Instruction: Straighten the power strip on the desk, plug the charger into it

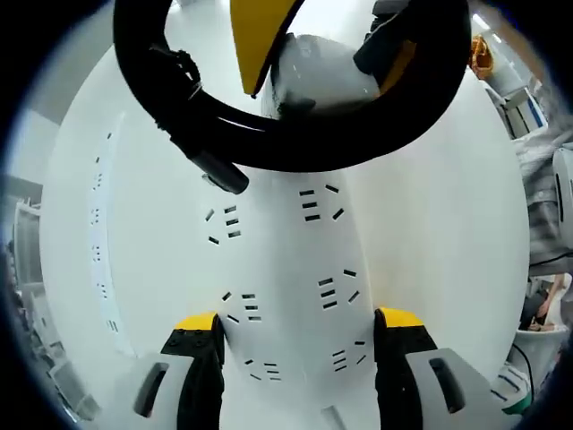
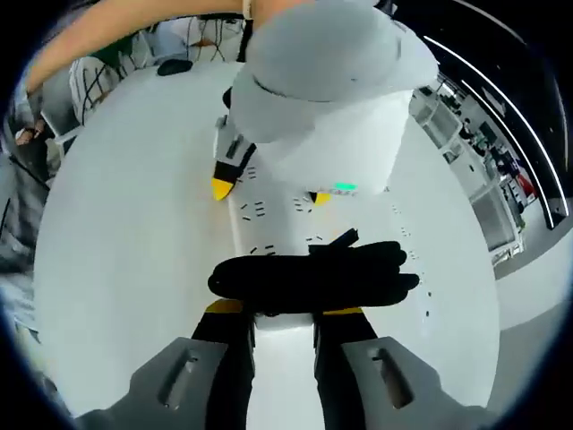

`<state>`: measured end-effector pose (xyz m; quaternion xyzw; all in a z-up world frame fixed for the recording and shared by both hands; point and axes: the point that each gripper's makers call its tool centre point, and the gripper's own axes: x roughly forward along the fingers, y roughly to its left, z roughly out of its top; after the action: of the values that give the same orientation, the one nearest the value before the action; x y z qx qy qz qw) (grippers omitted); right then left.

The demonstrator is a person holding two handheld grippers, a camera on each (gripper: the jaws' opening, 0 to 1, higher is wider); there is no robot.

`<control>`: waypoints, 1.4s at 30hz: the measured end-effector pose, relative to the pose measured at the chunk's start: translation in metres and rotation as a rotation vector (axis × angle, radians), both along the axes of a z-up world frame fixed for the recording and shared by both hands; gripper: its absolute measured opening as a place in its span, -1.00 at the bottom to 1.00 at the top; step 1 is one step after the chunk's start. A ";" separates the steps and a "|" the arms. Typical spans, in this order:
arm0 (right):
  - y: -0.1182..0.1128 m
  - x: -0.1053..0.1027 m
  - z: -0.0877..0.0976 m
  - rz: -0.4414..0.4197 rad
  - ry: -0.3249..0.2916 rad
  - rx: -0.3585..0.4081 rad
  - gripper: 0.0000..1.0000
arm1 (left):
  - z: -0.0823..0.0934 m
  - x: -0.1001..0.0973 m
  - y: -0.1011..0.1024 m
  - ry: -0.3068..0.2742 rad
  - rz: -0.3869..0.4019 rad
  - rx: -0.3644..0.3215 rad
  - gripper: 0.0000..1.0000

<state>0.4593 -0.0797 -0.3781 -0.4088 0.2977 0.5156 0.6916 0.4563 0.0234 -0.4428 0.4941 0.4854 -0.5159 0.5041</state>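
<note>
left gripper (image 1: 295, 336) wide astride power strip (image 1: 286, 269) | right gripper (image 2: 285, 324) clamps charger (image 2: 282, 336)

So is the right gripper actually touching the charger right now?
Touching. In the right gripper view, the right gripper has both jaws pressed against the sides of the white charger, with no gap on either side.

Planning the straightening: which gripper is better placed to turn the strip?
Right, likely: right gripper is shut on the strip's end by the cable; left gripper straddles its middle, grip unclear.
</note>
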 end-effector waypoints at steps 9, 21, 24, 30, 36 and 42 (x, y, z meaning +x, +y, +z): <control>0.001 -0.008 -0.004 0.022 -0.058 0.045 -0.56 | -0.001 0.000 -0.002 0.002 -0.011 -0.040 0.35; 0.002 -0.005 -0.008 0.102 -0.108 0.029 -0.56 | -0.001 -0.001 -0.004 -0.001 -0.026 -0.035 0.35; -0.001 -0.009 -0.011 0.077 -0.197 -0.078 -0.56 | -0.001 0.000 -0.004 0.001 -0.027 -0.040 0.35; 0.004 0.000 -0.012 0.094 -0.089 -0.026 -0.56 | -0.001 -0.001 -0.004 -0.001 -0.031 -0.038 0.35; 0.001 0.000 -0.018 0.107 -0.089 -0.073 -0.55 | 0.000 -0.001 -0.003 0.000 -0.035 -0.044 0.36; -0.001 0.004 -0.015 0.045 -0.182 -0.115 -0.53 | 0.000 -0.002 -0.002 0.000 -0.033 -0.051 0.37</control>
<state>0.4635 -0.0808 -0.3931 -0.4994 0.2538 0.4738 0.6795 0.4543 0.0218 -0.4431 0.4890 0.4639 -0.5365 0.5078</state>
